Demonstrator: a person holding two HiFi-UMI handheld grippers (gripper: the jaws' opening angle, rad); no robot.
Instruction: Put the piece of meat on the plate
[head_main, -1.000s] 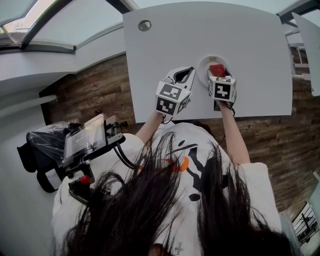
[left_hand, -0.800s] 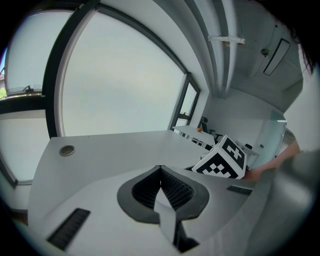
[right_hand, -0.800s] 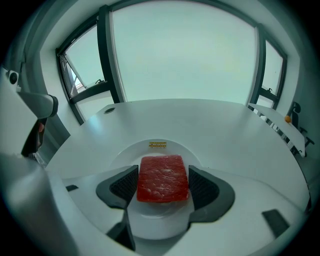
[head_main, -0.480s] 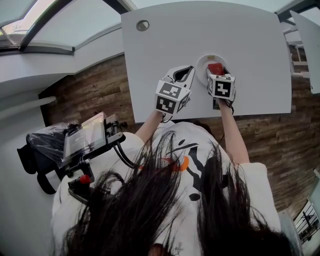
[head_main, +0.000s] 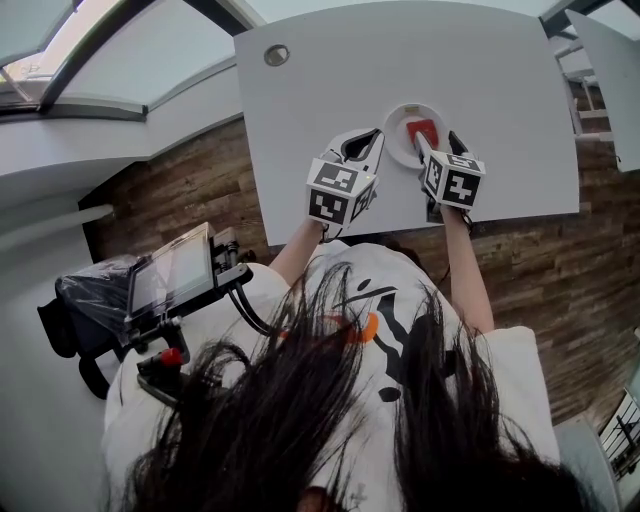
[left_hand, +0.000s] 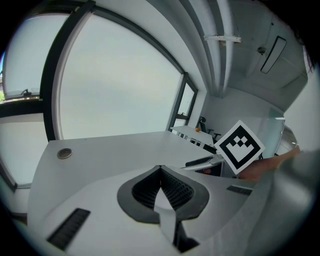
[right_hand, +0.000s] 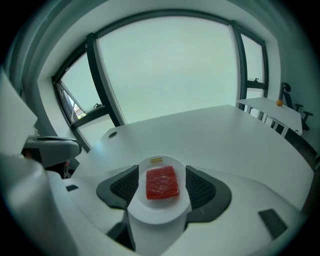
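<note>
Meat (right_hand: 162, 183): flat red rectangular slab, lying on round white plate (right_hand: 150, 206).
Right gripper (head_main: 437, 145): released, at plate's 5 o'clock.
Left gripper (left_hand: 161, 175): clenched, empty, at plate's 8 o'clock.

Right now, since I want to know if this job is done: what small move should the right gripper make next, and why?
Probably draw the right gripper back from the plate, jaws as they are. The piece of meat lies flat on the plate, and the jaws stand apart with a gap on each side of it, so nothing needs gripping.
</note>
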